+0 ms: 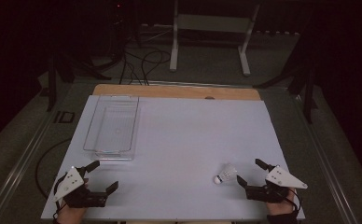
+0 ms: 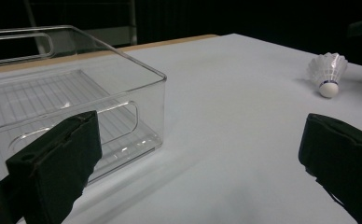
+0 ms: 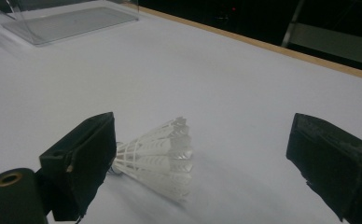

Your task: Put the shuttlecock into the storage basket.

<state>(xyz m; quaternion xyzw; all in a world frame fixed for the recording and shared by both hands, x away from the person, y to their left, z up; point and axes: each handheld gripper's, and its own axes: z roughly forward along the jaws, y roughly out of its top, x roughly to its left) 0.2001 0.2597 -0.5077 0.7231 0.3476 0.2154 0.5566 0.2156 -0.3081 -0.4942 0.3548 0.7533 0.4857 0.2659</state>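
From the high view, the shuttlecock [image 1: 225, 174] lies on its side on the white table [image 1: 193, 140], just off the tip of the right gripper [image 1: 252, 173], whose jaws stand wide apart and point toward it with nothing between them. Over on the other side the left gripper [image 1: 103, 176] sits with its jaws spread too, empty, near the short end of the clear bin [image 1: 111, 127] and well apart from the shuttlecock

Switching to the left gripper view, the fingers [image 2: 58, 163] are far apart, the bin just beyond the left-hand one, and the shuttlecock [image 2: 327, 72] far off past the right-hand one, cork toward the camera

Now the right gripper view, and here's the close one: the shuttlecock [image 3: 158, 156] lies right beside the left-hand finger [image 3: 83, 154], cork end tucked behind that pad and hard to make out, skirt fanned into the gap; the other finger [image 3: 333, 158] stands well clear. Touching or just short, I cannot tell

This thing looks feather-light and the lattice skirt looks flimsy, likely to crush or skid away under a hard pinch. My call: take it at the cork or low on the skirt where it is stiffest, and close gently
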